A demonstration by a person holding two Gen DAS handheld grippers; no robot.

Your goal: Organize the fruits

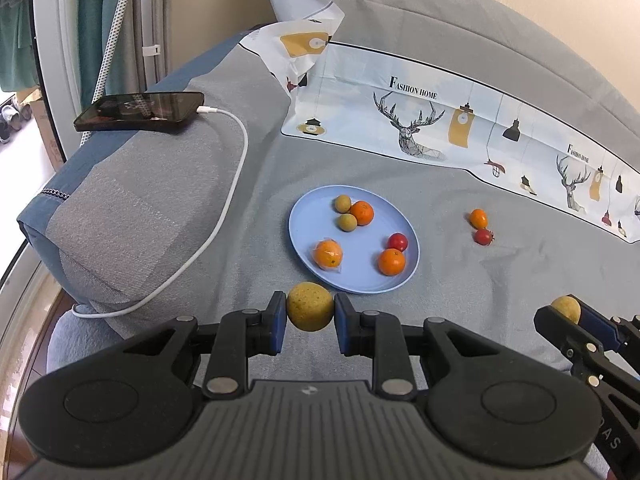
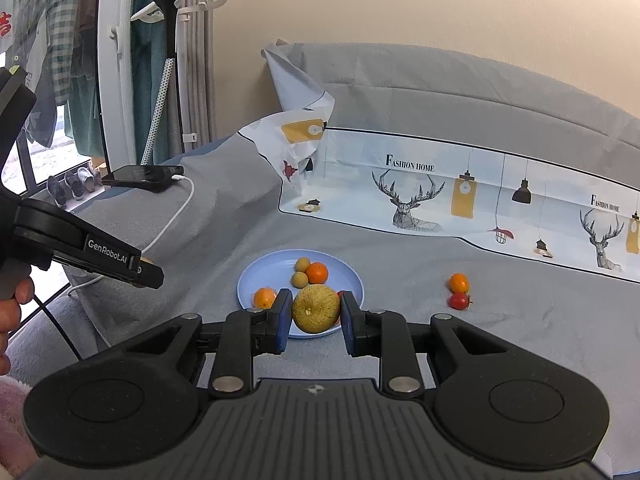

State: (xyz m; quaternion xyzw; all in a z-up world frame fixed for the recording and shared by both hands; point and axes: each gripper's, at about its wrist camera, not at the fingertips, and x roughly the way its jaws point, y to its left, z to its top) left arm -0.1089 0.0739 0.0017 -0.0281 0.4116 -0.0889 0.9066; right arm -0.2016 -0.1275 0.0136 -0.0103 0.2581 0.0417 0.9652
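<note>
My left gripper (image 1: 310, 312) is shut on a round yellow-brown fruit (image 1: 310, 306), held just in front of the near rim of the light blue plate (image 1: 304, 220). My right gripper (image 2: 316, 312) is shut on a larger yellow-green fruit (image 2: 316, 309), held above the plate's near edge (image 2: 250, 276). The plate holds oranges (image 1: 362, 213), one in a clear wrapper (image 1: 328, 253), two small tan fruits (image 1: 343, 203) and a red tomato (image 1: 398, 242). A small orange (image 1: 478, 218) and a red tomato (image 1: 483, 237) lie on the grey sheet right of the plate.
A phone (image 1: 140, 111) on a white charging cable (image 1: 224, 216) rests on the grey pillow (image 1: 132, 208) at left. A printed deer-pattern cloth (image 1: 440, 120) lies behind the plate. The other gripper shows at the right edge (image 1: 580, 328). A garment steamer (image 2: 170, 32) stands by the curtains.
</note>
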